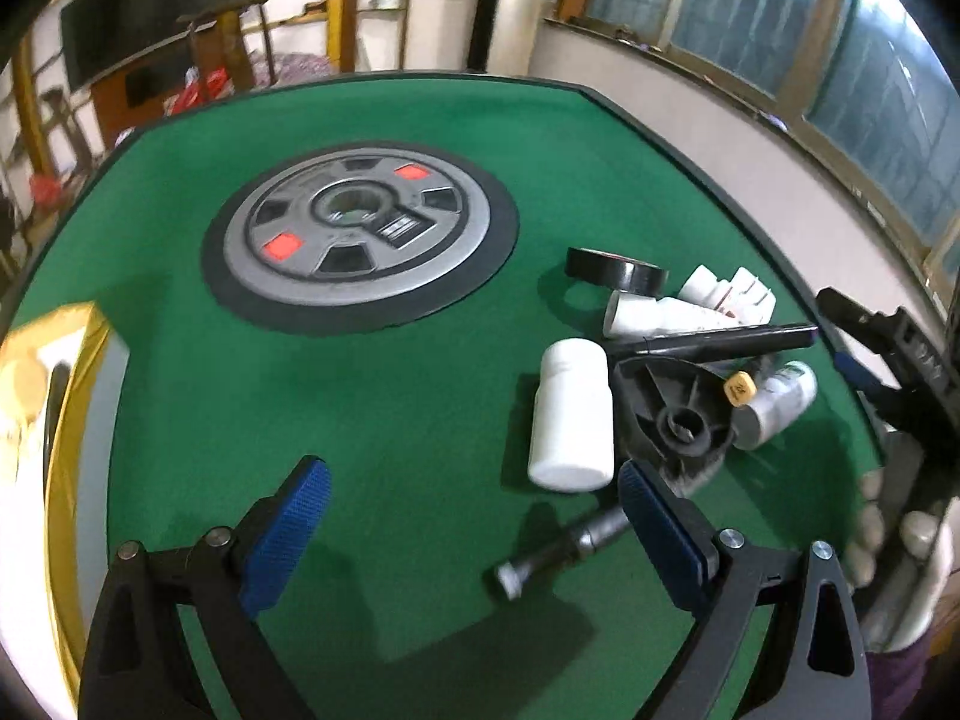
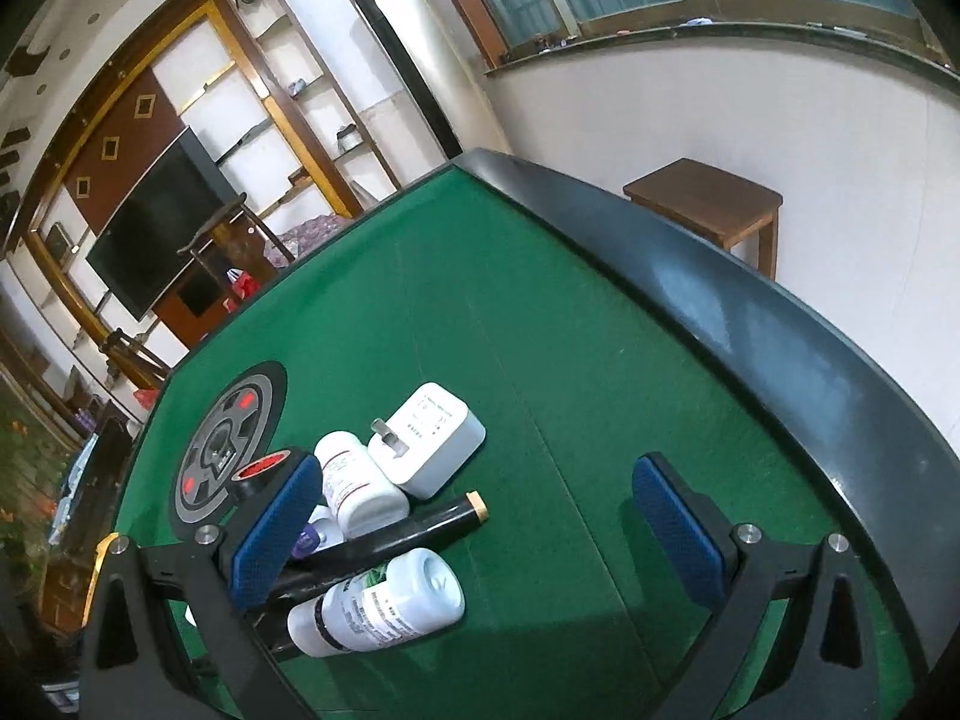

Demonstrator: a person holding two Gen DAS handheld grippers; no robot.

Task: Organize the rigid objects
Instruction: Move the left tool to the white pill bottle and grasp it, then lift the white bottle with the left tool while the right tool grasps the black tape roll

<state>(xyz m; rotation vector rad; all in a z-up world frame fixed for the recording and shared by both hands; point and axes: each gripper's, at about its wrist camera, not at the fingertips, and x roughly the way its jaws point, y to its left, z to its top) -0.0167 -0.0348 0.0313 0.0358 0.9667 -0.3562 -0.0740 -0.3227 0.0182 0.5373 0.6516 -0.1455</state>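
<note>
The work surface is a green felt table (image 1: pixel 372 396) with a dark raised rim, set in a room with shelving and windows. A round grey hub (image 1: pixel 359 234) sits in the felt, far ahead of the left gripper (image 1: pixel 474 531).

We judge the task to be at an early stage. The loose items lie in one jumbled heap, several touching or overlapping: a white bottle (image 1: pixel 573 417), a roll of black tape (image 1: pixel 617 270), a black marker (image 1: pixel 720 339), a black plastic part (image 1: pixel 675 414), a labelled bottle (image 2: pixel 384 603) and a white plug adapter (image 2: pixel 429 441). No sorted row or container is visible.

The left gripper is spread wide and empty. The white bottle lies just ahead of its right finger; a small metal piece (image 1: pixel 558 546), possibly a bolt, lies between its fingers.

The right gripper (image 2: pixel 474 534) is likewise spread and empty, with the heap beside its left finger.
</note>
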